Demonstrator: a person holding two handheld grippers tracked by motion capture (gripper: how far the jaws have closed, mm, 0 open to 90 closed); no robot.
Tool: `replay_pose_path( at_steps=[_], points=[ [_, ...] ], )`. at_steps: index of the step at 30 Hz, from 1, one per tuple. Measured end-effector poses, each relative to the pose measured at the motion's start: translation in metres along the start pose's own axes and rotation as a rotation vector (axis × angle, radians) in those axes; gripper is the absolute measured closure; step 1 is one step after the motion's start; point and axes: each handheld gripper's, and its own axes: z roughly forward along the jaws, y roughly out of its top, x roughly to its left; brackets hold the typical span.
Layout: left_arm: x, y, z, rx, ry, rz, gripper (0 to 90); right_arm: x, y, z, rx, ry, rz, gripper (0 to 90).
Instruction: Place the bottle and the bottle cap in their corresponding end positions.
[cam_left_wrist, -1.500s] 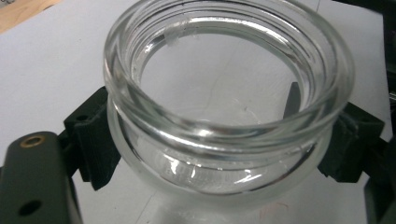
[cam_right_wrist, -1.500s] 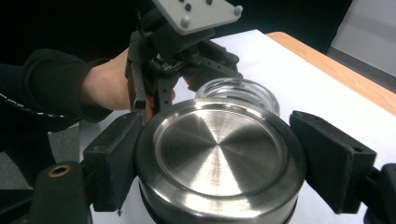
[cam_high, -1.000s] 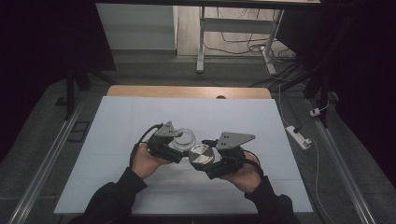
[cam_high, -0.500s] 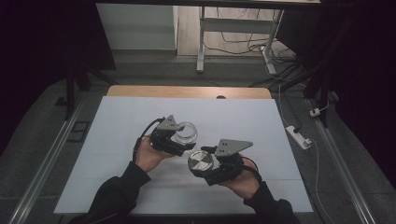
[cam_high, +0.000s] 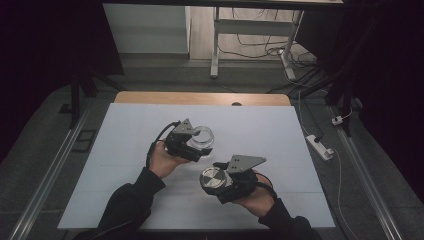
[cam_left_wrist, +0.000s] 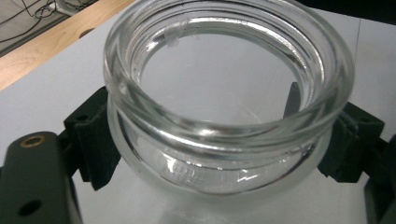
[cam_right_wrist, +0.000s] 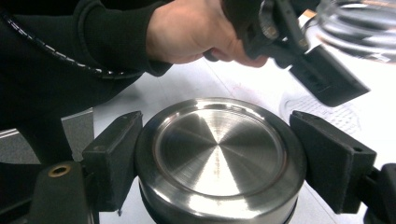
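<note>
You have 1 clear round glass jar (cam_left_wrist: 224, 107) and 1 round brushed-steel lid (cam_right_wrist: 219, 154) in hand, 2 things in all, both held above the white bench top (cam_high: 125, 130). No brand, label or writing can be read on either of them.

The clear glass jar is open at the mouth, and through its wall and thick rolled rim you see nothing inside it but the white surface behind. Your left gripper (cam_high: 192, 142) pinches it: in the left gripper view the 2 black jaws press on opposite sides of the jar's body just under the rim. In the high view the jar (cam_high: 201, 136) sits over the middle of the bench, a little toward the far wooden edge (cam_high: 200, 97), its mouth tipped toward the camera.

Your right gripper (cam_high: 220, 181) clamps the steel lid, with 1 black jaw tight against each side of its rim, flat face up toward that gripper's camera. In the high view the lid (cam_high: 212, 179) hangs nearer the bench's near edge, to the right of the jar and apart from it. In the right gripper view your left hand (cam_right_wrist: 196, 30) and the jar's rim (cam_right_wrist: 359, 23) show beyond the lid, higher up.
</note>
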Motion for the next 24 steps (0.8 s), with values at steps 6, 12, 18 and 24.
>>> replay_pose_path(
  at_steps=[6,12,18,24],
  points=[
    [0.005,0.001,0.004,-0.002,0.003,-0.006,15.6,0.000,-0.004,0.006,0.002,0.002,-0.001,20.0],
    [0.011,0.002,0.007,0.002,0.011,-0.010,15.6,0.000,-0.008,0.013,0.009,0.006,-0.001,20.0],
    [0.016,0.003,0.011,0.004,0.024,-0.010,15.6,-0.001,-0.013,0.020,0.017,0.007,-0.001,20.0],
    [0.020,0.003,0.017,0.009,0.029,-0.005,15.6,-0.001,-0.017,0.029,0.026,0.011,-0.009,20.0]
  ],
)
